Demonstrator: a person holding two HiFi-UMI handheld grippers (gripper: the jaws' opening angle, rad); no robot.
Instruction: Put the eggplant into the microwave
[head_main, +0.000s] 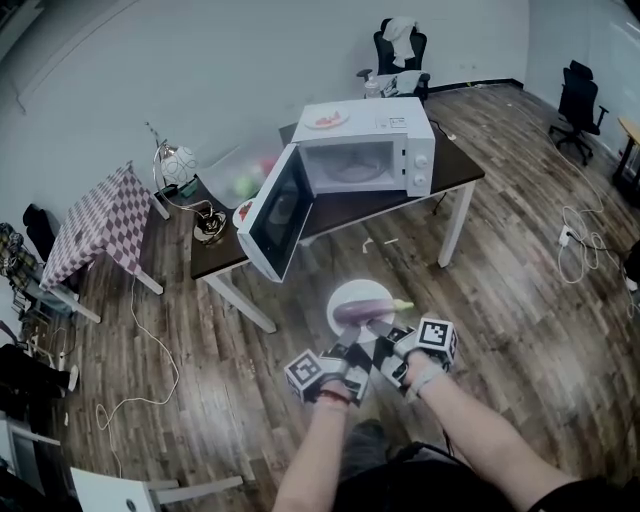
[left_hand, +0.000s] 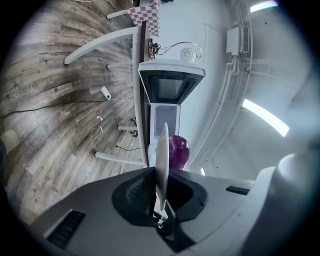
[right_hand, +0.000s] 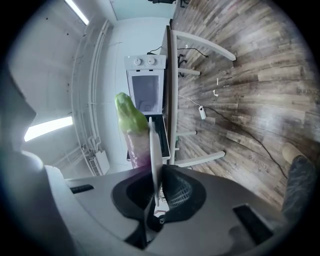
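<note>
A purple eggplant (head_main: 363, 311) with a green stem lies on a white plate (head_main: 352, 296), which is held above the floor in front of the table. My left gripper (head_main: 352, 352) is shut on the plate's near rim, and my right gripper (head_main: 385, 335) is shut on the rim beside it. In the left gripper view the plate (left_hand: 161, 155) shows edge-on with the eggplant (left_hand: 178, 150) behind it. The right gripper view shows the plate edge (right_hand: 154, 160) and the eggplant (right_hand: 132, 131). The white microwave (head_main: 368, 150) stands on the table with its door (head_main: 274, 214) swung open to the left.
The dark-topped table (head_main: 340, 212) has white legs. A plate of red food (head_main: 325, 120) sits on top of the microwave. A clear bin (head_main: 240, 170) and a checkered table (head_main: 100, 225) stand at the left. Office chairs (head_main: 580, 100) and floor cables (head_main: 575, 240) are at the right.
</note>
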